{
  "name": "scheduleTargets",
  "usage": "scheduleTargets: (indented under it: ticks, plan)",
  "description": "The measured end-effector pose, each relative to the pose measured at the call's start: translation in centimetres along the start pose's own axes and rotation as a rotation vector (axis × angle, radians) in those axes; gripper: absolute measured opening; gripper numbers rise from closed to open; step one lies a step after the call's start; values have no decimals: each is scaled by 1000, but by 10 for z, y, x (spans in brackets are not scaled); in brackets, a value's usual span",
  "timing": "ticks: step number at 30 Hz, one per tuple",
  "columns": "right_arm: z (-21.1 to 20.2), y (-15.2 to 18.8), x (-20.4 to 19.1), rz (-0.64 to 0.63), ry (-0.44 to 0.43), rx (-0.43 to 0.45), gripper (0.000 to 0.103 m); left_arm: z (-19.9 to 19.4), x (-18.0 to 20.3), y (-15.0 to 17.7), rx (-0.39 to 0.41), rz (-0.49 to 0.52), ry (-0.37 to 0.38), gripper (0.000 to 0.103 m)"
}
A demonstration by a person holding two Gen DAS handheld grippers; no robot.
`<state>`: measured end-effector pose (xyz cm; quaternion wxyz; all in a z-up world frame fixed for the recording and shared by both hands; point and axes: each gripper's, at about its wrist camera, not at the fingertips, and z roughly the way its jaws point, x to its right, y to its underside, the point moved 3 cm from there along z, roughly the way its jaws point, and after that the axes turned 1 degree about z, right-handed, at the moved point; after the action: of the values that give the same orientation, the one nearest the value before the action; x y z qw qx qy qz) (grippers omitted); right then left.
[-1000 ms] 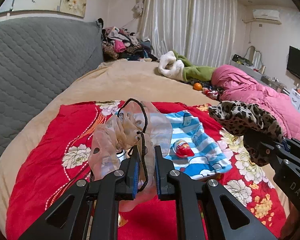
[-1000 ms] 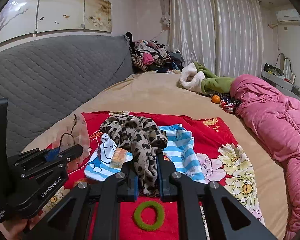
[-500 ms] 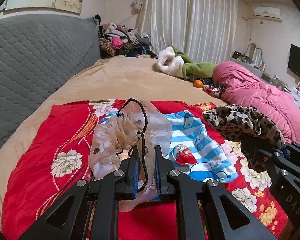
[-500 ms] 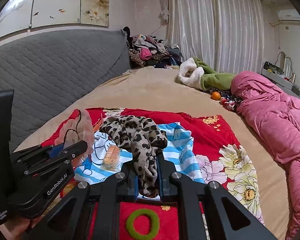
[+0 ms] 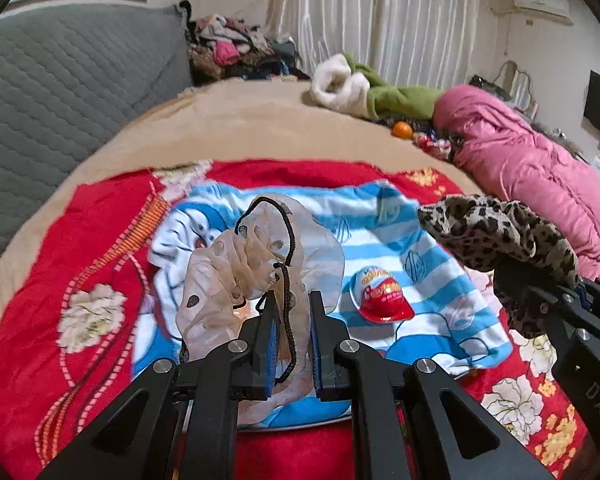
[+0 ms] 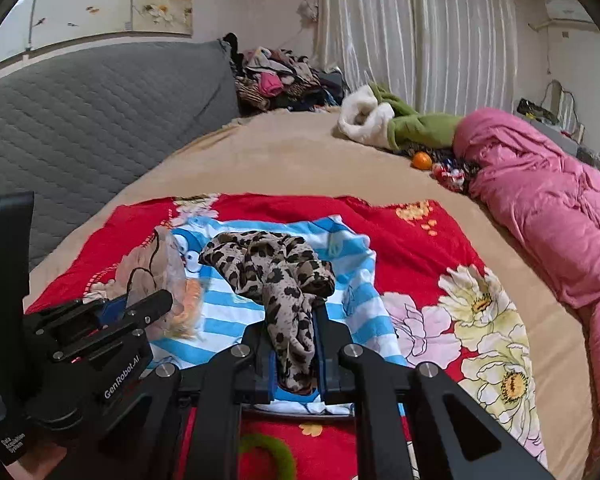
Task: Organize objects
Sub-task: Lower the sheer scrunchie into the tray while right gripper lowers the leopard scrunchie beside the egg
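On the tan bed [image 5: 260, 128], a red floral cloth [image 5: 60, 248] lay spread, with a blue-and-white striped cartoon towel [image 5: 380, 240] on top of it. At six o'clock in the left wrist view, the left gripper [image 5: 293, 320] had its jaws pressed onto a sheer peach scrunchie [image 5: 228, 280] with dark spots and a black cord, held up over the towel. Toward three o'clock of that gripper, a red-and-white egg-shaped toy packet [image 5: 384, 294] sat on the towel (its printed lettering was too blurred to read).

At six o'clock in the right wrist view, the right gripper [image 6: 294, 320] pinched a leopard-print scrunchie [image 6: 272, 268], its bunched fabric rising over the towel [image 6: 352, 248]. The left gripper's body, at eight o'clock there, carried the words "GenRobot.AI" and, lower down, small white text reading roughly "Data Acquisition System". In the left view the right gripper's body showed the letters "DAS" at four o'clock.

A green ring [image 6: 268, 456] lay on the red cloth at six o'clock, partly hidden under the right gripper. Far off at one o'clock lay an orange fruit [image 6: 421, 160] beside a pink quilt [image 6: 540, 200].
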<state>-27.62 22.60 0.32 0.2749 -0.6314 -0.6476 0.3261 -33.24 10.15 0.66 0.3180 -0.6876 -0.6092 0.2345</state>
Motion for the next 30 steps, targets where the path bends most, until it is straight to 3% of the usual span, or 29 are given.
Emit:
scheduleTargets:
  ticks: [17, 30]
  plan:
    - [63, 8, 20, 35, 34, -87, 14, 52, 8, -2, -63, 30, -12, 14]
    - [87, 22, 23, 51, 50, -124, 14, 79, 7, 8, -105, 23, -12, 14]
